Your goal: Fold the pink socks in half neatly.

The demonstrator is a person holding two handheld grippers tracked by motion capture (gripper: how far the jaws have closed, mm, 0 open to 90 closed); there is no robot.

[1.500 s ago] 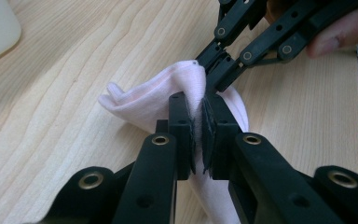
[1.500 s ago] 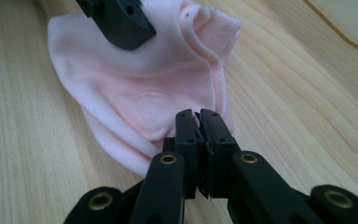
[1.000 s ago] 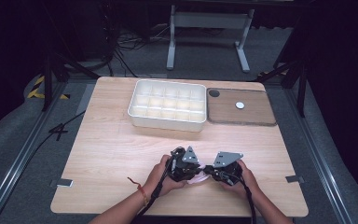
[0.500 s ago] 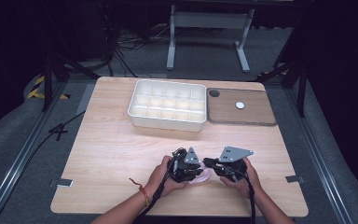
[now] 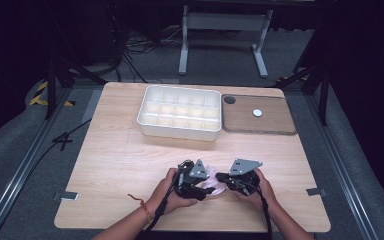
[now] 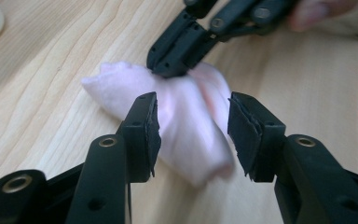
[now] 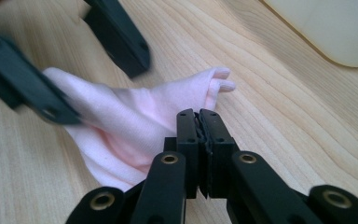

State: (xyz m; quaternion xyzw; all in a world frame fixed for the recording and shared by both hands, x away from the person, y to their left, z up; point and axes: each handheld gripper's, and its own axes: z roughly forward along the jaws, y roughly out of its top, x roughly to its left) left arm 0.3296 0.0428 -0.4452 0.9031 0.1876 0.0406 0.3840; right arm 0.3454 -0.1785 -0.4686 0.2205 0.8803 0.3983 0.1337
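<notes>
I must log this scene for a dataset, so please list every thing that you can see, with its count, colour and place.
Cloth: one, pale pink, crumpled on the table's near middle, between the two grippers.
Compartment tray: one, white, far middle of the table.
Board: one, brown, right of the tray, a small white disc on it.
Table: one, light wood.
Left gripper: black, jaws just opened, apart around the cloth.
Right gripper: black, jaws shut on the cloth.

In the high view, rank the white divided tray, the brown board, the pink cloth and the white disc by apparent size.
1. White divided tray
2. Brown board, close to the tray; the tray looks somewhat larger
3. Pink cloth, partly hidden by the tools
4. White disc, smallest
</notes>
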